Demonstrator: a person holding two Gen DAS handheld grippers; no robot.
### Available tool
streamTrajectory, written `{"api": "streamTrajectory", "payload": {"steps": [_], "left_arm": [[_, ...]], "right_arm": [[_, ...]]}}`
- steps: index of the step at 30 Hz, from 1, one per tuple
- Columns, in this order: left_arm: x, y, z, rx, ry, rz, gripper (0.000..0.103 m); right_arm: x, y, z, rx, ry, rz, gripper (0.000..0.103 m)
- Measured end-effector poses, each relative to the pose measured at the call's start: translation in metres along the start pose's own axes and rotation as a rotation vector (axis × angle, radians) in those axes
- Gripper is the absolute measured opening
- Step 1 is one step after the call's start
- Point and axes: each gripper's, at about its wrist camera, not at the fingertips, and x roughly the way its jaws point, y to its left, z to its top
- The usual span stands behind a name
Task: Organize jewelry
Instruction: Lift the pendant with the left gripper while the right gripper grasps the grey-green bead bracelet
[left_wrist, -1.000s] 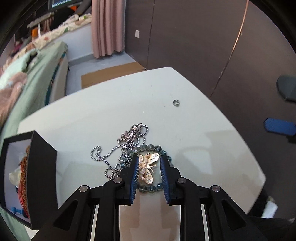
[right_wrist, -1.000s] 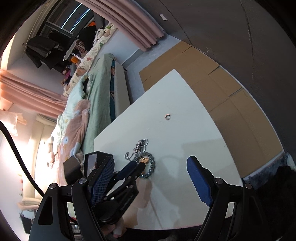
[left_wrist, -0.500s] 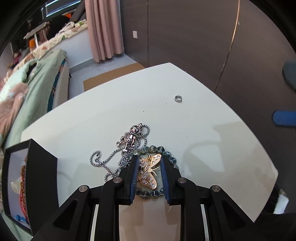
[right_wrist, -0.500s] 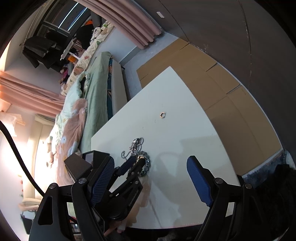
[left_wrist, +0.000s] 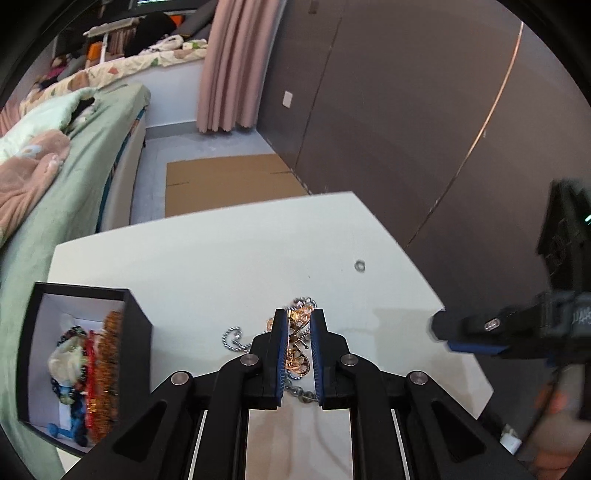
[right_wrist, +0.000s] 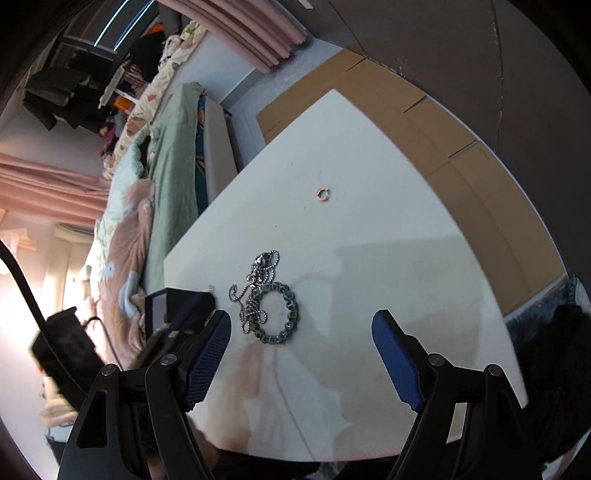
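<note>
My left gripper (left_wrist: 298, 345) has just been closing and now pinches the gold butterfly brooch (left_wrist: 297, 347) between its blue pads, lifted off the white table (left_wrist: 221, 258). My right gripper (right_wrist: 301, 356) gapes wide with nothing in it, above the bead bracelet (right_wrist: 286, 314) and silver chain (right_wrist: 258, 280). Farther off lies a small ring (right_wrist: 323, 194); the black box (left_wrist: 79, 369) of jewelry sits at my left.

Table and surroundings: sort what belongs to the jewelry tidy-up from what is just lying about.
Part of the job:
- gold butterfly brooch, clamped in the left gripper
- silver ball chain
- blue bead bracelet
- small ring
- black jewelry box, already holding pieces
- right gripper, open

Just lying about:
- bed with green quilt
- pink curtain
- cardboard on the floor
</note>
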Motion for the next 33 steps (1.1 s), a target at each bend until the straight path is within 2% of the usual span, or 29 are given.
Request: {"api": "streamTrajectory", "payload": {"steps": [9,14,17,22,25,28,29,30,33], "left_arm": [[-0.025,0.017,0.007,-0.045,-0.052,-0.028,0.013],[-0.037,0.025,0.008,-0.06,-0.068,-0.031,0.013],[-0.043,0.029,0.007,-0.072,-0.077,-0.032,0.013],[-0.06,0.04,0.007,-0.093,-0.101,-0.026,0.013],[-0.068,0.047,0.005,-0.106,-0.113,-0.012,0.013],[-0.075,0.054,0.004,-0.118,-0.12,0.002,0.013],[-0.076,0.056,0.004,-0.121,-0.122,0.006,0.013],[-0.079,0.058,0.003,-0.124,-0.125,0.01,0.013],[-0.086,0.063,0.002,-0.133,-0.134,0.02,0.013]], "right_arm": [[0.04,0.02,-0.003,-0.054,0.065,-0.088,0.054],[0.055,0.033,-0.002,-0.118,0.043,-0.2,0.05],[0.064,0.039,-0.001,-0.154,0.043,-0.258,0.045],[0.071,0.052,-0.003,-0.227,0.028,-0.316,0.044],[0.077,0.064,-0.008,-0.309,0.012,-0.388,0.044],[0.084,0.076,-0.016,-0.407,-0.004,-0.49,0.032],[0.085,0.08,-0.02,-0.449,-0.012,-0.522,0.024],[0.086,0.083,-0.024,-0.472,-0.008,-0.518,0.012],[0.085,0.086,-0.029,-0.512,0.0,-0.53,0.011]]}}
